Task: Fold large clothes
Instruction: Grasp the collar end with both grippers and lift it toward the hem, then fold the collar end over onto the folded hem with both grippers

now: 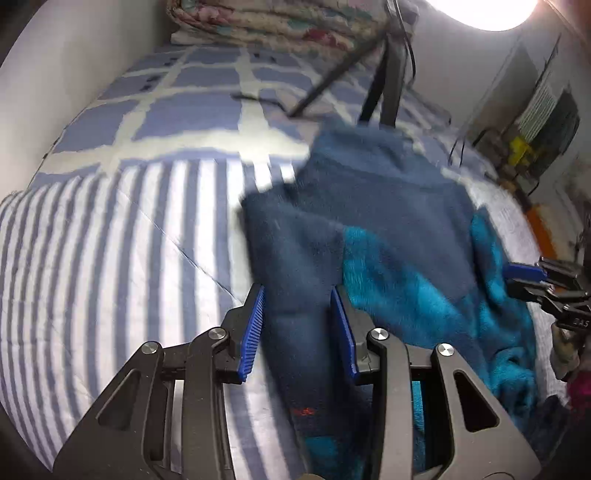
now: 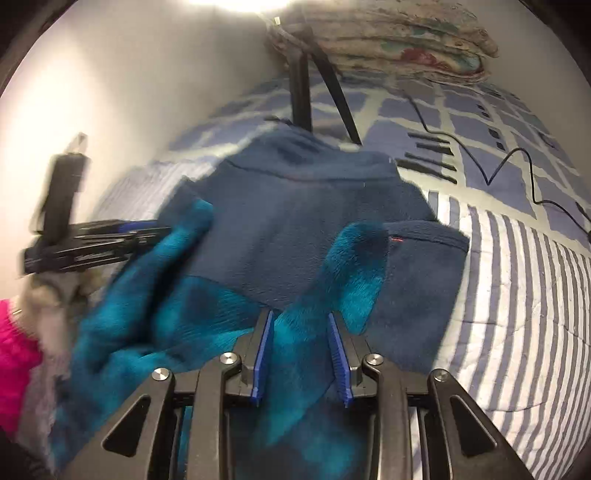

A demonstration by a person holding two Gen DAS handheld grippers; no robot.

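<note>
A dark navy fleece garment (image 1: 369, 206) with a bright teal lining lies on a bed (image 1: 110, 240) covered by a quilt of blue and white stripes, which gives way to blue squares toward the far end. The garment sits nearer the open side of the bed than the wall side, partly folded, with its teal inside turned up along the near edge.

The left gripper (image 1: 299, 325) has a dark navy part of the garment, probably a sleeve, running between its blue fingers (image 1: 255, 328). The fabric fills the gap and both fingers appear to press on it, so the grip looks closed on the cloth.

The right gripper (image 2: 301, 354) has a teal fold of the same garment (image 2: 295, 206) rising between its fingers (image 2: 263, 354). The fold fills the gap between the pads, so this grip also looks clenched on the cloth. In the right wrist view the left gripper (image 2: 122, 236) shows blurred at the garment's far side, with a pink sleeve (image 2: 14, 369) at the frame's edge below it.

At the far end of the bed a folded floral quilt (image 1: 280, 26) is stacked. In front of it stand the black legs of a tripod (image 1: 384, 85), just behind the garment. A thin black cable (image 2: 509, 166) snakes across the squares of the bedcover.
</note>
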